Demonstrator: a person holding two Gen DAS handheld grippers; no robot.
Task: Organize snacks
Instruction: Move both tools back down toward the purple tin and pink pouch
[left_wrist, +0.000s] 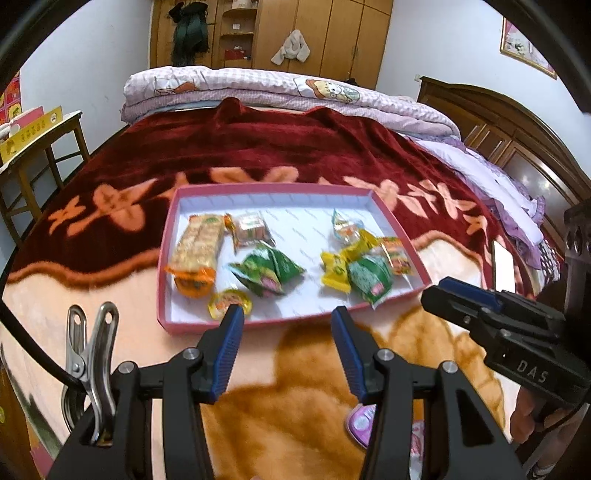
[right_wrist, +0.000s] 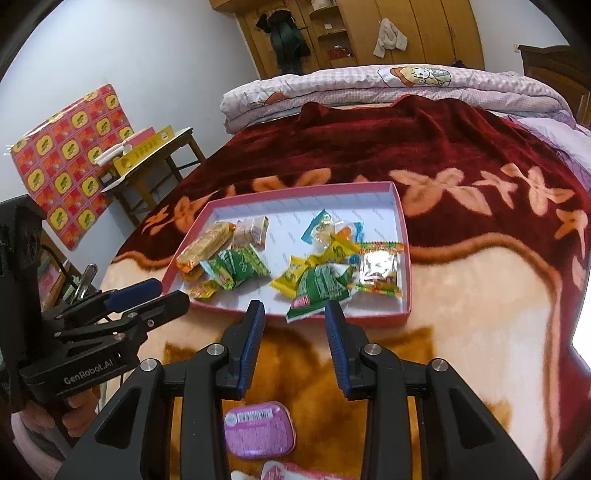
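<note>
A pink tray (left_wrist: 258, 323) (right_wrist: 369, 317) with a white inside lies on the blanket and holds several snack packets. Among them are a long orange cracker pack (left_wrist: 197, 247) (right_wrist: 205, 245), green packets (left_wrist: 267, 269) (right_wrist: 236, 267) and yellow ones (left_wrist: 336, 271) (right_wrist: 291, 275). One green packet (right_wrist: 317, 290) pokes over the near rim. My left gripper (left_wrist: 286, 310) hovers open just short of the tray's near edge, nothing between its fingers. My right gripper (right_wrist: 293, 305) is open too, empty, facing that overhanging packet. Each gripper shows in the other's view: the right gripper (left_wrist: 461, 295), the left gripper (right_wrist: 147, 291).
A pink tin (right_wrist: 258, 430) (left_wrist: 360, 421) lies on the blanket below the grippers, with another pink packet (right_wrist: 291, 470) nearer still. A folded quilt (left_wrist: 258, 88) lies across the bed's far side. A wooden table (right_wrist: 162, 147) with boxes stands left; a dark headboard (left_wrist: 498, 125) rises right.
</note>
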